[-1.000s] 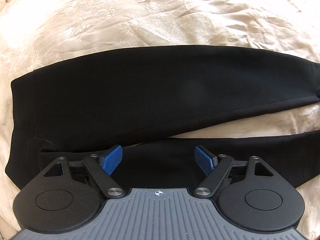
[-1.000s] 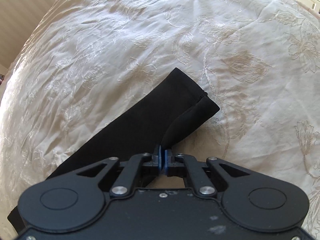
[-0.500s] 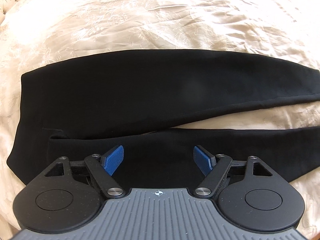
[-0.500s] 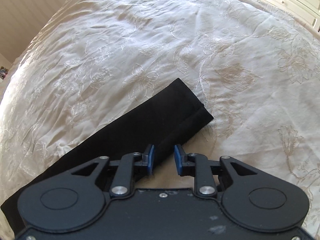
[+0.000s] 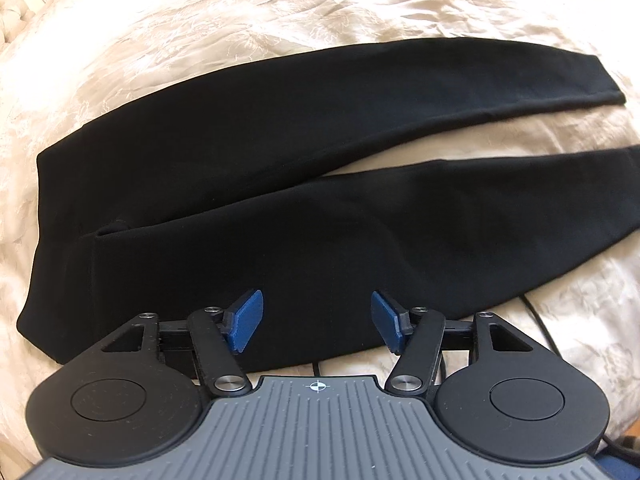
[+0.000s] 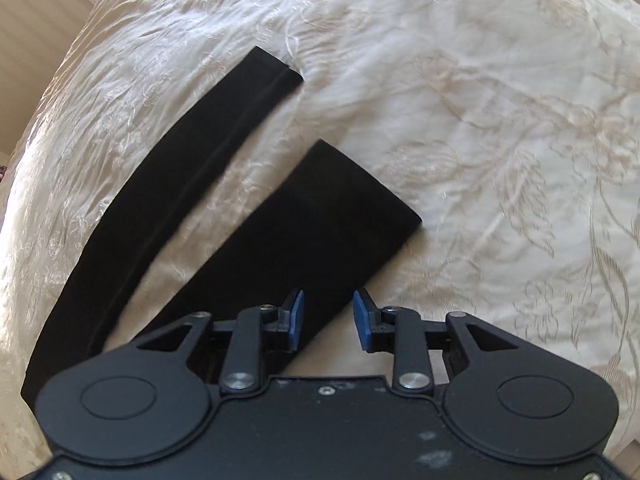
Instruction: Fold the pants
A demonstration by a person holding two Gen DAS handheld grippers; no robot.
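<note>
Black pants spread flat on cream embroidered bedspread, waist toward its left side in left wrist view, two legs splayed in a narrow V with a strip of cover showing between them. Left gripper poised over near leg by its lower edge, blue pads spread wide, holding nothing. Right gripper above near leg close to its cuff, pads parted and empty; far cuff lying well apart.
</note>
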